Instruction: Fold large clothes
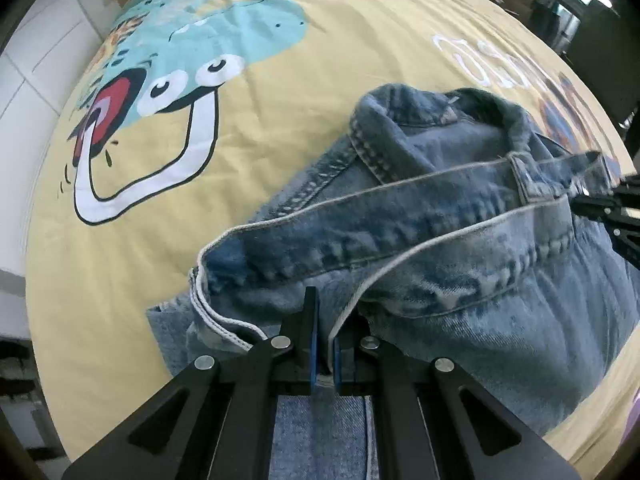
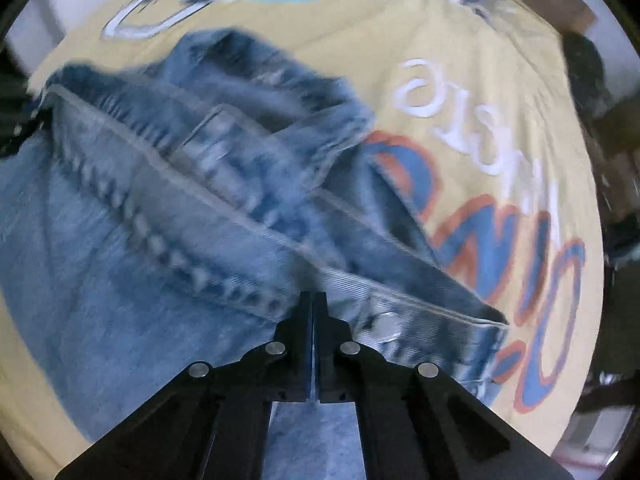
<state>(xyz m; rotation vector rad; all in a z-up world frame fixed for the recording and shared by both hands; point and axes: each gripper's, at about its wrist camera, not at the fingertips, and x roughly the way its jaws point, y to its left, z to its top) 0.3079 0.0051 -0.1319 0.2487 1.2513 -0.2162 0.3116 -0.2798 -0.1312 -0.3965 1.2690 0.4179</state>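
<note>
Both grippers pinch denim: left gripper (image 1: 324, 320) clamps the jacket (image 1: 440, 240) hem; right gripper (image 2: 314, 312), fingers pressed together, grips blurred fabric beside a snap (image 2: 387, 324). Yellow sheet (image 1: 280, 100) lies beyond.

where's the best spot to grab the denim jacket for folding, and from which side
Grip the denim jacket along its thick stitched hem band, one corner per hand, coming straight down from above. The band is a firm doubled edge raised off the yellow printed sheet. The left tongs are already shut on its white-edged corner; the right tongs are shut at the band near the metal snap.
</note>
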